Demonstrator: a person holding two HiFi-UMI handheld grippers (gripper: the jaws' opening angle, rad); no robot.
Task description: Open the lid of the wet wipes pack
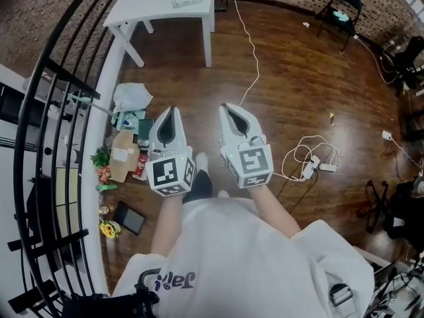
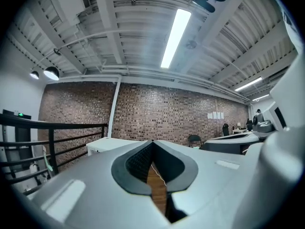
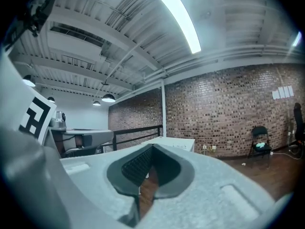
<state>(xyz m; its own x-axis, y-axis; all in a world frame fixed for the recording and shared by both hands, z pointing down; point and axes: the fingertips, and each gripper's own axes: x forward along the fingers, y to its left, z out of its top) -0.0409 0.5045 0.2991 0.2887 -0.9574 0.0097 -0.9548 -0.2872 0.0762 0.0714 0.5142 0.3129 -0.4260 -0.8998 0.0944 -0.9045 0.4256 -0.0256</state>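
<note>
1. You are holding the left tongs (image 1: 171, 111) and the right tongs (image 1: 226, 106) out level in front of you, side by side, over bare wooden floor (image 1: 298, 78).
2. Both pairs are sitting pressed together. In each gripper view the tips are meeting, with only a sliver of floor showing lower down between the pads, and nothing is being pinched.
3. The thing you are after is, as far as I can judge, the flat pale pack (image 1: 187, 0) lying on the white counter (image 1: 149, 5) ahead of you, well apart from both tongs. It is showing too small to tell whether its lid is up or down.
4. So the task is looking barely begun: nothing is being touched, and no lid is being lifted.
5. What is remaining, by my reading, is most of the job. That means reaching the counter, spreading the tongs, steadying the pack with one pair, and catching the lid's edge with the other to flip it open.
</note>
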